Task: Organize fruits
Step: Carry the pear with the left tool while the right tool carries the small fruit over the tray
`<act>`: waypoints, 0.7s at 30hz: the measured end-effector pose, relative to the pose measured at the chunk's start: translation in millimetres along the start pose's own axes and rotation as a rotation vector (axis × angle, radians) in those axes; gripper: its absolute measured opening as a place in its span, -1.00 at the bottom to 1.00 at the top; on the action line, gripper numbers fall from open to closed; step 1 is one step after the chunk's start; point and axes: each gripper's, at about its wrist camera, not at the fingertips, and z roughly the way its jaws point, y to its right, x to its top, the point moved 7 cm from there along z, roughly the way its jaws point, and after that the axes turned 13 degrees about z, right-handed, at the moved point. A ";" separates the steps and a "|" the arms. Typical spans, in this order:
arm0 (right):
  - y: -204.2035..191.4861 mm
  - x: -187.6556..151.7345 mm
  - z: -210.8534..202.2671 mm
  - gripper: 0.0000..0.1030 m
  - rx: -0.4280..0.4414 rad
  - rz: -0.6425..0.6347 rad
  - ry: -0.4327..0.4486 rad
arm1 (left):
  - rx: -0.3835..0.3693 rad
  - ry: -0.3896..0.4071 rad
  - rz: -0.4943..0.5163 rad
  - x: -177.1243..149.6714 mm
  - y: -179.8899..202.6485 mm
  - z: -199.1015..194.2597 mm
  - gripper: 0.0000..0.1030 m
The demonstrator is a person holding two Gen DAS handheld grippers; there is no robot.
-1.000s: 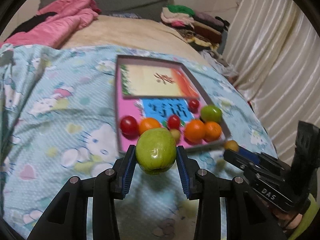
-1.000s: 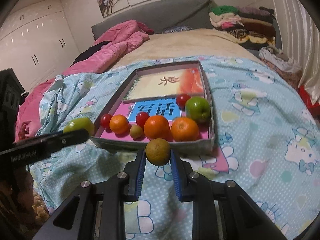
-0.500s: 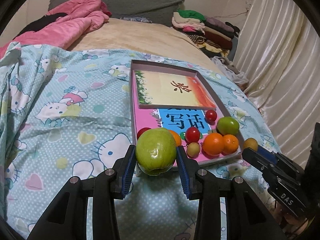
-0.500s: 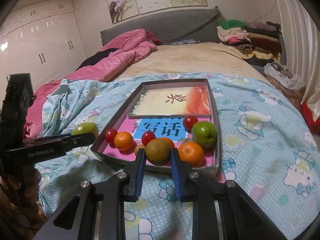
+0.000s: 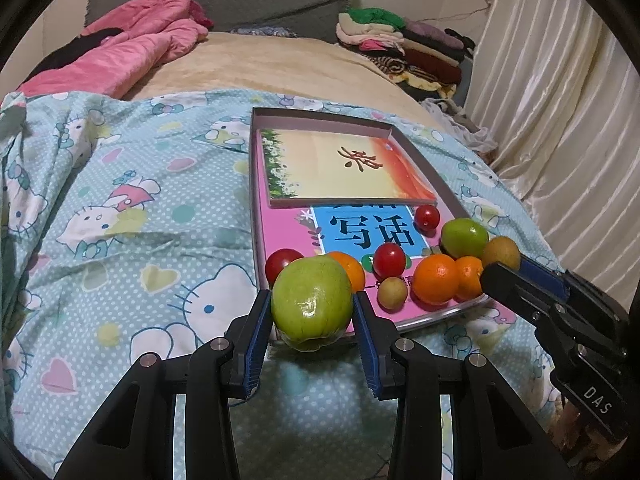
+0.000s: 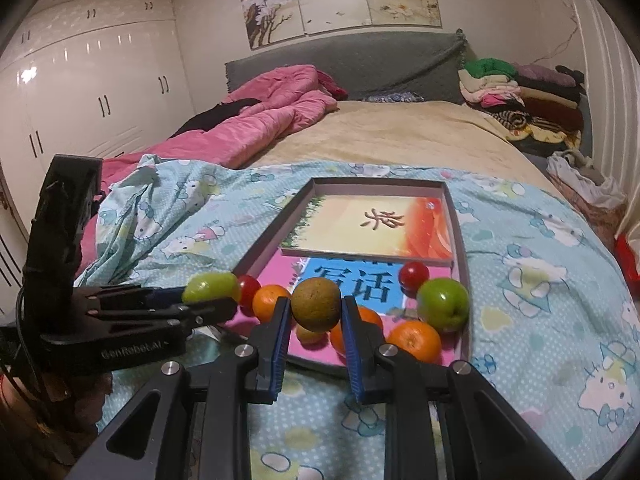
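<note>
Gripping on both sides: left gripper (image 5: pixel 313 312) is clamped on a big green guava (image 5: pixel 312 303), blue pads (image 5: pixel 256 334) pressed to its flanks, jaws spread wide to fit it. Right gripper (image 6: pixel 315 310) is clamped on a small brownish-green fruit (image 6: pixel 315 304), jaws much narrower. Both fruits are held off the bedding, over the near edge of the shallow box tray (image 5: pixel 436 184). Both tools point forward at the tray, roughly level and side by side; in the left wrist view the right tool comes in from the right edge, its fruit just beside the orange cluster. Tray contents, near end: three red tomatoes, e.g. (image 5: pixel 427 217), a green apple (image 6: pixel 443 305), oranges (image 5: pixel 435 279), a small tan fruit (image 5: pixel 392 292). Far end of the tray holds a booklet (image 5: pixel 348 170) with a printed character, lying partly over a pink-and-blue one with big black characters. Tray sits on a light-blue cartoon-cat blanket (image 5: pixel 128 216) on a bed; pink quilt (image 6: pixel 272 104) and grey headboard (image 6: pixel 360 64) behind, folded clothes stack (image 6: pixel 516 92) on the right, white wardrobe (image 6: pixel 92 92) on the left, pale curtain (image 5: pixel 560 112) on the right.
</note>
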 end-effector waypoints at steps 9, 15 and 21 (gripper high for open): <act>-9.4 2.1 10.3 -0.51 0.009 -0.041 -0.011 | 0.006 -0.015 0.030 -1.8 4.9 7.4 -0.20; -13.7 0.1 19.1 -0.51 0.001 -0.073 -0.025 | 0.002 -0.023 0.026 -1.6 3.8 11.5 -0.20; -17.5 -1.2 25.8 -0.51 0.003 -0.094 -0.037 | 0.000 -0.024 0.026 -0.6 3.4 14.4 -0.20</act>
